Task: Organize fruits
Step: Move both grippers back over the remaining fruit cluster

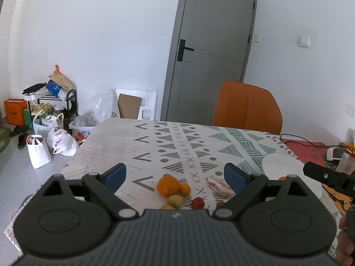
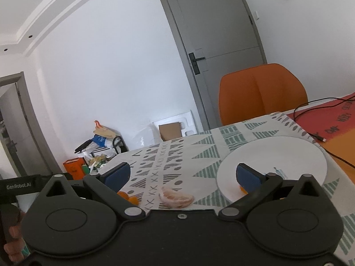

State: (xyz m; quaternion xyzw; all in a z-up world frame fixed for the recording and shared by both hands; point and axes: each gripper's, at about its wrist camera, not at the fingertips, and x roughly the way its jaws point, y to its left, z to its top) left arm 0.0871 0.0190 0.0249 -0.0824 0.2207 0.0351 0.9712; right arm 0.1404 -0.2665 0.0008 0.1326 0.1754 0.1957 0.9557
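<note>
Fruits (image 1: 175,191): six loose; plate (image 1: 279,166): one.

- An orange fruit (image 2: 243,190) on the white plate (image 2: 288,155) is mostly hidden behind the right gripper's blue finger pad (image 2: 248,177).
- Small fruits (image 1: 168,206) nearest the left gripper (image 1: 175,175) are partly covered by its body.
- The person's hand (image 1: 344,243) is cut off at the right edge.

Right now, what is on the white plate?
On the white plate, one small orange fruit piece shows at the near edge, partly hidden by the right gripper. Whatever lies behind the gripper body cannot be seen.
</note>
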